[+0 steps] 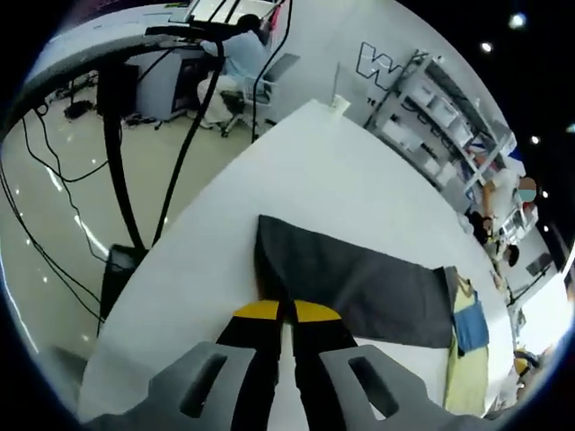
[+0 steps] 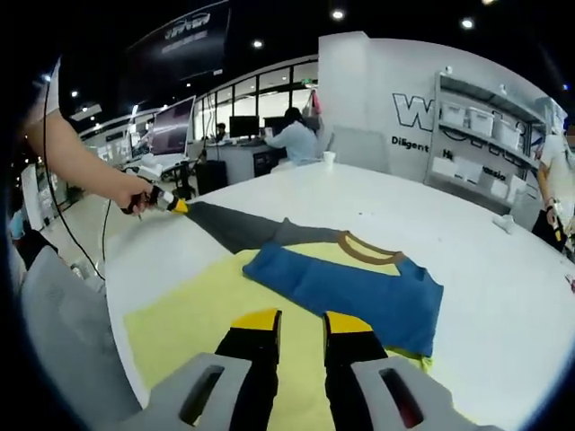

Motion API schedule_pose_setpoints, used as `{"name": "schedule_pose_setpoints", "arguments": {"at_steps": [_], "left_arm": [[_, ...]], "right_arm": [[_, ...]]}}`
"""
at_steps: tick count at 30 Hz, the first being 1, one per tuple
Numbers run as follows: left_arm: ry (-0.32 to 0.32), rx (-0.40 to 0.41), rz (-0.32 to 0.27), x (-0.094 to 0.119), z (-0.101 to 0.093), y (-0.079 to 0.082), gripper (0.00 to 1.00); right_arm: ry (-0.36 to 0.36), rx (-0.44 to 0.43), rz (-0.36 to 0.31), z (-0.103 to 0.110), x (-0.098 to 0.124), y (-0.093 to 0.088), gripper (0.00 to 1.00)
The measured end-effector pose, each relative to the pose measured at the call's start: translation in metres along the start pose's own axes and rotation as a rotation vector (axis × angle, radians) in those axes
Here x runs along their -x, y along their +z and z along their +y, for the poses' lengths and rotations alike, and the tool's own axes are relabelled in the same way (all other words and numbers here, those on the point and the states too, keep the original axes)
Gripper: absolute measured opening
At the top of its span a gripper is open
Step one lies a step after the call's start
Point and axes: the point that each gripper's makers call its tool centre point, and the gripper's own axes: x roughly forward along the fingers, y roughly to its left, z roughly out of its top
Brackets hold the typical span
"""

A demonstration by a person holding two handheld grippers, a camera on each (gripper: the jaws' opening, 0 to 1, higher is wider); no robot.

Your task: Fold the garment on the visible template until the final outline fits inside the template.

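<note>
- In the left gripper view, the left gripper (image 1: pixel 286 312) has its yellow-tipped jaws pressed nearly together, pinching the near edge of the garment's dark grey sleeve (image 1: pixel 355 283).
- The sleeve lies flat and stretched out on the white table (image 1: pixel 341 171), running away from the jaws toward the blue body of the garment (image 1: pixel 470 325) at the far right.
- A yellow template (image 1: pixel 467 377) lies under that blue part.
- In the right gripper view, the right gripper (image 2: pixel 303 321) hangs just above the yellow template (image 2: pixel 193 319) with a clear gap between its jaws and nothing held.
- Just beyond its tips lies the blue garment (image 2: pixel 355 292), folded over on the template, with a brown collar (image 2: pixel 367 249) at its far edge.
- The grey sleeve (image 2: pixel 238 226) extends off the template to the left, where the left gripper (image 2: pixel 175 205), held in a person's hand (image 2: pixel 133 196), grips its end.
- Behind the table, a seated person (image 2: pixel 295 139) works at a desk, and shelves (image 2: pixel 481 135) stand by the white wall.
</note>
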Motion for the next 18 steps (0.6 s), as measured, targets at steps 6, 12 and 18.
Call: {"name": "schedule_pose_setpoints", "arguments": {"at_steps": [6,12,18], "left_arm": [[-0.040,-0.029,-0.054,0.012,-0.021,0.016,0.02],[-0.094,-0.065,-0.103,0.024,-0.051,0.036,0.02],[-0.169,-0.121,-0.145,0.034,-0.093,0.058,0.01]], "right_arm": [[-0.027,-0.023,-0.011,-0.012,0.011,-0.005,0.13],[-0.047,-0.052,-0.013,-0.026,0.020,-0.015,0.16],[-0.052,-0.075,-0.014,-0.036,0.027,-0.026,0.21]]}}
